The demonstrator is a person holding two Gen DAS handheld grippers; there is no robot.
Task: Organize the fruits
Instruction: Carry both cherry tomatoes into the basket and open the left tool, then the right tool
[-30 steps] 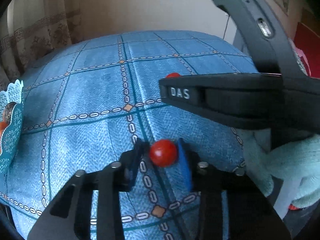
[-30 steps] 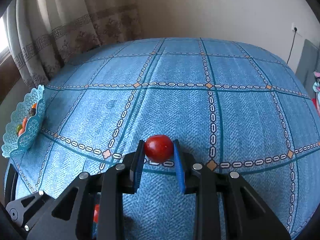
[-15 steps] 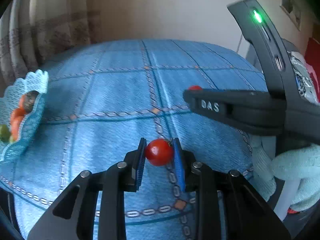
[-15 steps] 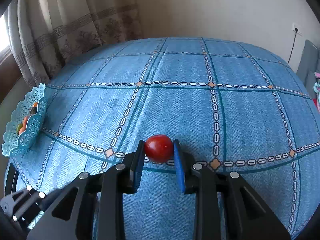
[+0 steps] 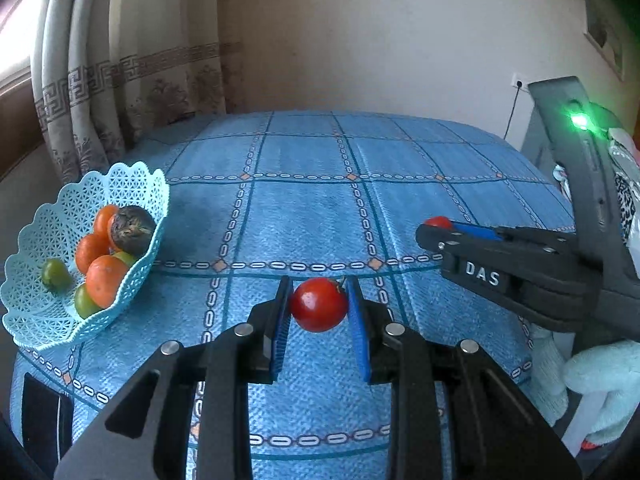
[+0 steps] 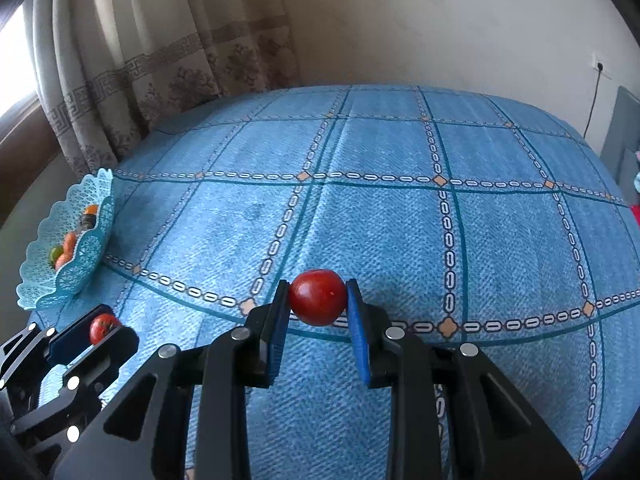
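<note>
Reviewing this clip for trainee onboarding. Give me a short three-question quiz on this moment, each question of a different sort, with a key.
1. True or false: the left gripper is empty.
2. Multiple choice: where does the basket sit?
A. at the table's middle
B. near the table's edge by the curtain
C. on the floor
3. Fill in: the right gripper is shut on a red ____.

Key
1. False; it holds the left tomato.
2. B; the basket, with orange fruits and green ones, stands on the blue tablecloth close to the curtain.
3. Tomato; the right tomato sits between its blue pads.
</note>
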